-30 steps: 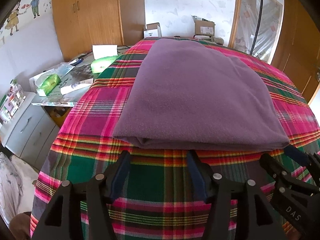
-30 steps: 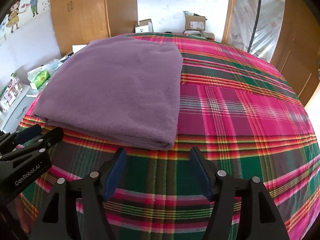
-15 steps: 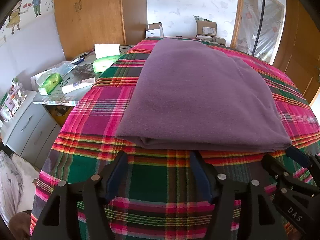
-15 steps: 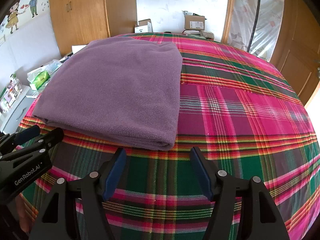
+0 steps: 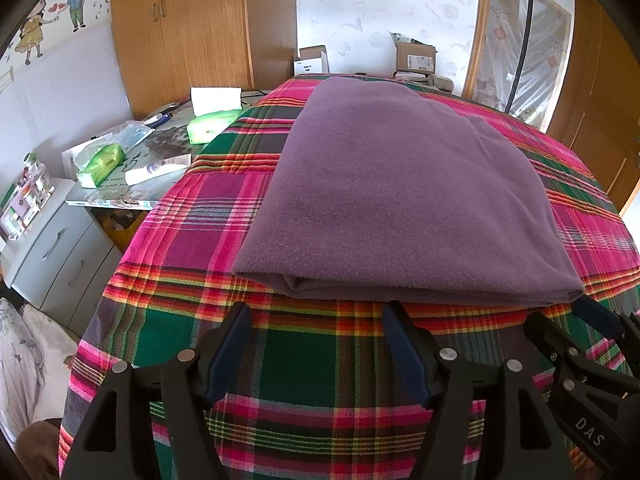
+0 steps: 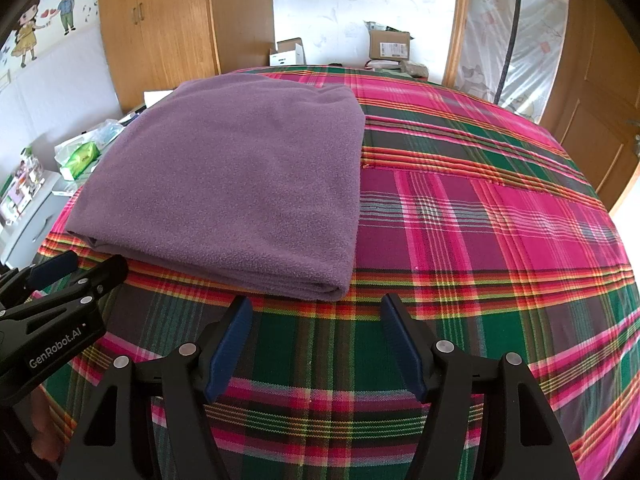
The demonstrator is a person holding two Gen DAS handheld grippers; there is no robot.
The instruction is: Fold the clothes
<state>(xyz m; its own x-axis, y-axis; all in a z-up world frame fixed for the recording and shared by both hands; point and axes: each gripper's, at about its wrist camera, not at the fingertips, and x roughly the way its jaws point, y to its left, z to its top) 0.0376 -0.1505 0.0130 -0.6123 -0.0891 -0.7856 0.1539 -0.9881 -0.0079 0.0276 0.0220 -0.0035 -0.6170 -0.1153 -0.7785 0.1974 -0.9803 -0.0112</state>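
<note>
The purple cloth [image 5: 404,200] lies folded on the bed [image 6: 500,240]; both grippers, left [image 5: 316,312] and right [image 6: 316,304], stand spread and empty just short of its near edge. Judged from this, one fold is finished (or the task is), and any next fold calls for pinching that near edge.

Folded cloth [image 5: 404,200] on bedspread [image 5: 304,360]

One folded purple garment [image 5: 404,196], two grippers, two cardboard boxes, perhaps two green tissue packs [image 5: 102,162]

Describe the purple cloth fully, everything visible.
The cloth is plain purple, fleece-like, folded into a flat rectangle of several layers, with stacked edges showing at its near side. It lies flat on the plaid cover, toward the cover's left side. Both open tongs sit just short of its near edge; nothing else touches it.
</note>
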